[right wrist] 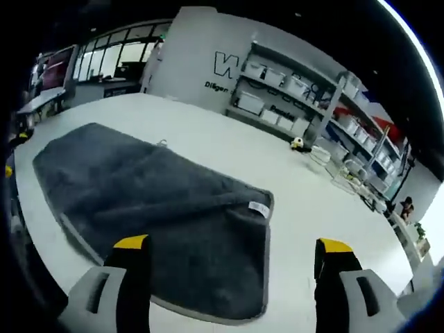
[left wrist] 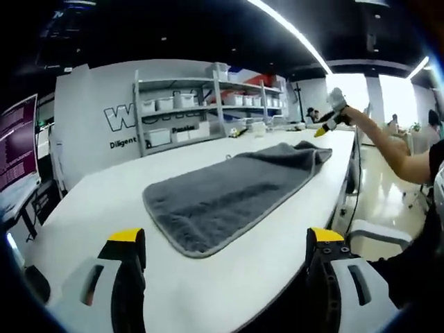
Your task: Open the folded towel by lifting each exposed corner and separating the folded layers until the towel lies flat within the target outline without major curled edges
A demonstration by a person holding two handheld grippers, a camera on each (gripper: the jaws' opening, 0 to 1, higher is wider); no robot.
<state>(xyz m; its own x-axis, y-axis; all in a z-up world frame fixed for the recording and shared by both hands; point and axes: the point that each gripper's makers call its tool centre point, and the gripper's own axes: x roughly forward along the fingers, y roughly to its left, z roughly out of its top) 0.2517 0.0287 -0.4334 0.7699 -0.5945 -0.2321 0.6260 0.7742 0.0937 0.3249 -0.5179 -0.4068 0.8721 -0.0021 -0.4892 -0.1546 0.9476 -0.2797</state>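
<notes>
- Clearly the towel (left wrist: 232, 194) is soft, light and limp; it will sag and drag, so pinch it at a corner of its edge.
- It lies on the white table (left wrist: 104, 201), a flap still folded over at the end with the white tag (right wrist: 258, 208).
- Left gripper (left wrist: 225, 253) hovers released, just short of the towel's near corner.
- Right gripper (right wrist: 232, 260) hangs released over the folded end.

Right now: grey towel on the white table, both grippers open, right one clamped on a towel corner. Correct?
Not quite. The right gripper holds nothing: in the right gripper view its jaws stand apart above the towel. The towel is grey, lies on the white table, and the left gripper is open.
</notes>
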